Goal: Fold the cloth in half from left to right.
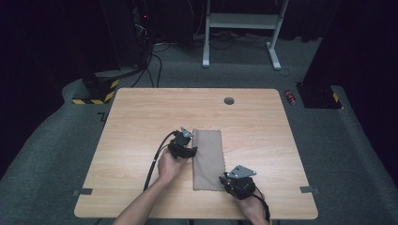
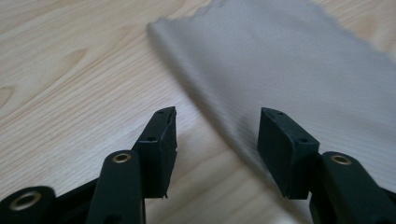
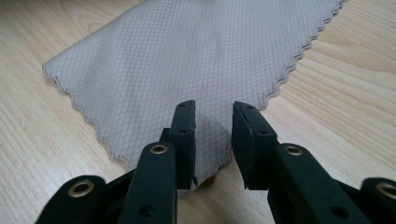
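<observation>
We see the folded cloth [image 1: 208, 159] lying flat on the surface [image 1: 141, 117], long axis running away from us. Both grippers, left [image 1: 191, 151] and right [image 1: 224, 179], have fingers apart, gripping nothing.

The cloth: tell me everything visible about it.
The cloth is a grey-beige rectangle, seemingly folded into a long strip, with a fine diamond weave and scalloped, pinked edges. It lies flat on the wooden table, long side running away from the person. The left gripper stands open at its left edge, jaws either side of that edge without pinching. The right gripper stands open over its near right corner; whether the pads touch cannot be told.
</observation>
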{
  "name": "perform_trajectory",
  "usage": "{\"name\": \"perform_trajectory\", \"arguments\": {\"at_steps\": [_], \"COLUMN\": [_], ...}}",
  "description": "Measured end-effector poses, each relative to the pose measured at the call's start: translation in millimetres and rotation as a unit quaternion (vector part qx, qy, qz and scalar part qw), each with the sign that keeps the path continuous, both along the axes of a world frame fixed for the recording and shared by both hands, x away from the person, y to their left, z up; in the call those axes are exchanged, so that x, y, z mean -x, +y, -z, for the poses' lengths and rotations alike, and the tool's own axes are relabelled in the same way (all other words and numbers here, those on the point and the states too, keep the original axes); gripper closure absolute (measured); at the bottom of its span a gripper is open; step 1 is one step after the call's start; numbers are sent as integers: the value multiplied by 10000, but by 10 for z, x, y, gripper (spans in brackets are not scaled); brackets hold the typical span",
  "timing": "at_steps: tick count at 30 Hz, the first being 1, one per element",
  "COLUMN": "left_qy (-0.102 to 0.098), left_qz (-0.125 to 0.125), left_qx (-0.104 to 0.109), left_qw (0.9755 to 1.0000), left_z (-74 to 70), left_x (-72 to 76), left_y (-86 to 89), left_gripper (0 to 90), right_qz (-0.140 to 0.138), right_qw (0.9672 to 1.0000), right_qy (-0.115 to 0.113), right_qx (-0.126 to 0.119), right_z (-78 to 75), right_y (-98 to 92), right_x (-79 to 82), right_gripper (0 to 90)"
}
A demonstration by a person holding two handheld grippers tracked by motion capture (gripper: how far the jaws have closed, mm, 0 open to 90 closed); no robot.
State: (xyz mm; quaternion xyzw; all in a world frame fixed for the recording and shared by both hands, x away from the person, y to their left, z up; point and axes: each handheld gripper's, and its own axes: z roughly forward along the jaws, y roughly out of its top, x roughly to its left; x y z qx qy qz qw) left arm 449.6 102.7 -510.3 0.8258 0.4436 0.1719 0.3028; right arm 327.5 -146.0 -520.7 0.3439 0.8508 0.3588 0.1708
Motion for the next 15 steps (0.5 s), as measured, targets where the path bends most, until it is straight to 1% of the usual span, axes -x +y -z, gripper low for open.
{"name": "perform_trajectory", "arguments": {"at_steps": [1,3,5,6,7,9,11,13,14,15], "left_qy": [-2,-44,-1,-15,-19,-41,-14,10,37,76], "left_qz": [-54,-114,-187,-214,-197,-111,25,215,288,318], "left_qx": [43,14,8,-14,22,241,450,469,529,594], "left_qw": [10000,9999,9998,9998,9998,9996,9990,9987,9982,9977], "left_z": [6,9,1,-13,-25,-64,-98,-108,-105,-102], "left_x": [-8,-8,-3,19,43,141,282,437,529,580], "left_y": [20,45,64,72,82,101,98,65,43,31], "left_gripper": [465,464,461,458,451,437,421,409,403,397], "right_qz": [-6,-33,-6,-21,-10,-17,-16,-24,-17,-33], "right_qw": [10000,10000,10000,10000,10000,10000,10000,10000,10000,10000], "right_qy": [10,16,60,59,82,62,64,52,68,64], "right_qx": [-3,1,-15,-16,-11,6,-6,-32,-40,-33], "right_z": [0,-2,-6,-6,-9,-9,-8,-3,-2,-3], "right_y": [-13,-49,-72,-79,-77,-69,-71,-78,-79,-81], "right_x": [6,4,-3,-11,-10,-9,-9,-11,-10,-12], "right_gripper": [698,696,693,691,691,692,691,690,691,688]}}
